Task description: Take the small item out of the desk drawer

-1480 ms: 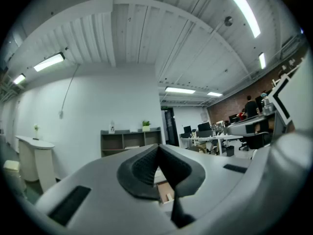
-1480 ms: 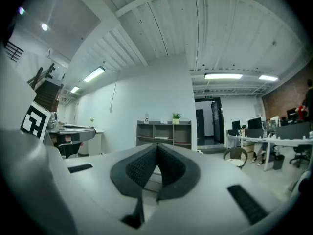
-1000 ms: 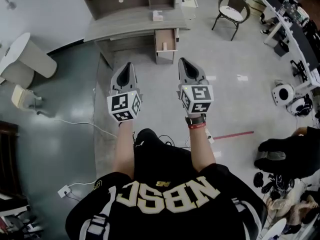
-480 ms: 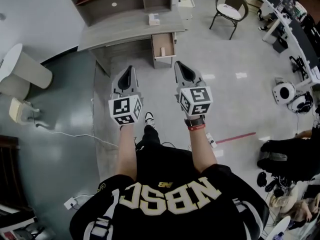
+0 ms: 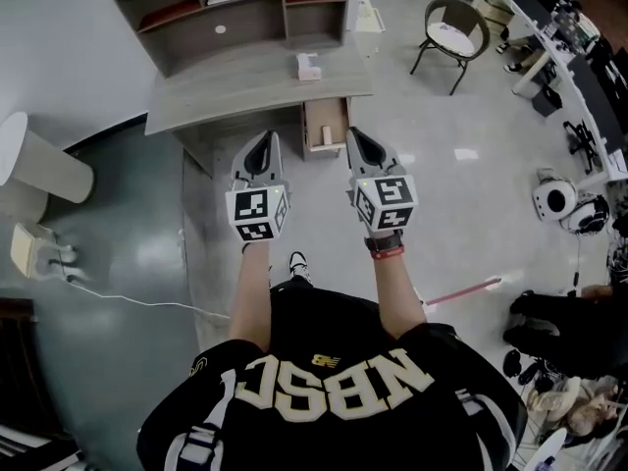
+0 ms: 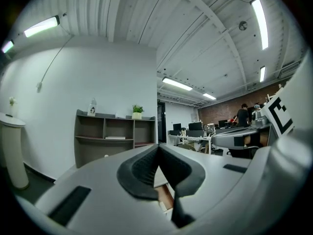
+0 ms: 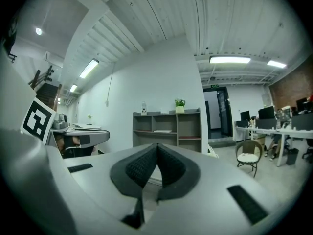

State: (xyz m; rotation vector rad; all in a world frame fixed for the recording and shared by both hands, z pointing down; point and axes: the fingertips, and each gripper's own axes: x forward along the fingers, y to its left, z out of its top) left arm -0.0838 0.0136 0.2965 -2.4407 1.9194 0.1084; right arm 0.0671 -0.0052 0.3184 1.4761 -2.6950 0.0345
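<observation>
A grey desk (image 5: 245,81) stands ahead, its drawer (image 5: 325,114) pulled open at the front right. Inside the drawer a small pale item (image 5: 324,136) lies near the front. In the head view my left gripper (image 5: 269,138) and right gripper (image 5: 353,133) are held level side by side, their tips just short of the drawer on either side of it. Both are shut and hold nothing. In the left gripper view the left gripper (image 6: 157,148) shows its pads pressed together, with the wooden drawer (image 6: 165,198) glimpsed below. The right gripper (image 7: 156,146) looks the same in its own view.
A shelf unit (image 5: 235,8) sits on the desk's back, and a small white box (image 5: 308,65) lies on the desktop. A wicker chair (image 5: 446,32) stands to the right, a white round stand (image 5: 39,165) to the left. A cable (image 5: 128,297) runs over the floor.
Both grippers have travelled forward with the person toward the desk. The open drawer, once well ahead of the tips, now lies just beyond them.
</observation>
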